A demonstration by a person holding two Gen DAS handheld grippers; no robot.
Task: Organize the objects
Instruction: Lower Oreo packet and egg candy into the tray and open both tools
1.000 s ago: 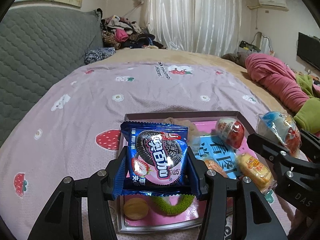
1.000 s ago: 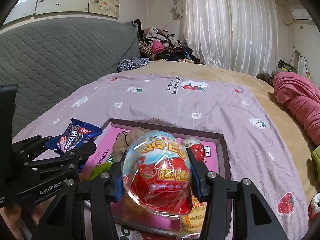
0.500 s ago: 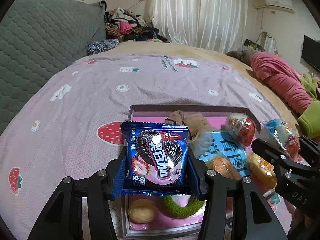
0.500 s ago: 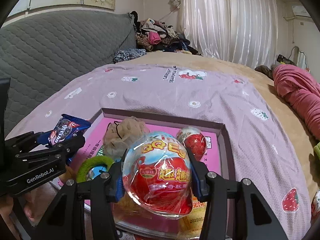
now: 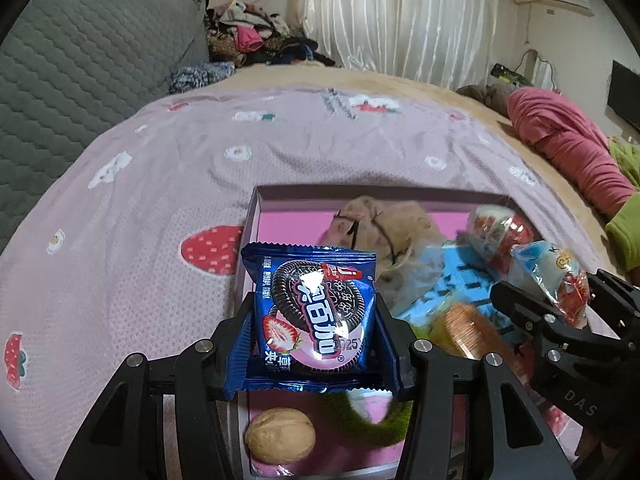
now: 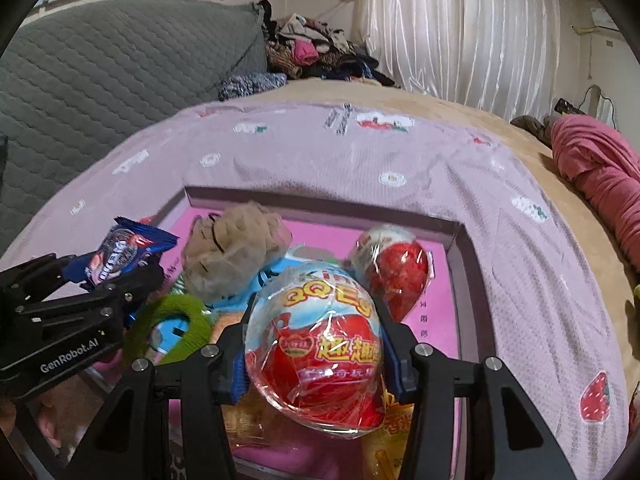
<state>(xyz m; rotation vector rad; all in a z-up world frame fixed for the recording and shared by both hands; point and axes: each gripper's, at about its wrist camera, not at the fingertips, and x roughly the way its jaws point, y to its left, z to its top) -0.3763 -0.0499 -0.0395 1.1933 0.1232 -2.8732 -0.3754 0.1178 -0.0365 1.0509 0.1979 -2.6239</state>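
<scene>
1. Your left claw [image 5: 316, 316] pinches a blue cookie packet [image 5: 316, 308] upright, over the near-left corner of the pink box [image 5: 256, 216].
2. Your right claw [image 6: 316, 340] clamps a wrapped toy egg [image 6: 316, 352] above the box's near side.
3. Below the packet, at 6 o'clock, lie a walnut [image 5: 280, 434] and a green ring [image 6: 168, 324].
4. Farther in, a beige cloth bundle [image 6: 236, 252] sits at 11 o'clock and a second egg [image 6: 394, 268] at 1 o'clock.
5. The box rests on the bed's lilac sheet [image 5: 160, 184].

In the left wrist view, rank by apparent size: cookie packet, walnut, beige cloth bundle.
1. cookie packet, though its nearness to the camera inflates it
2. beige cloth bundle, partly hidden
3. walnut
</scene>
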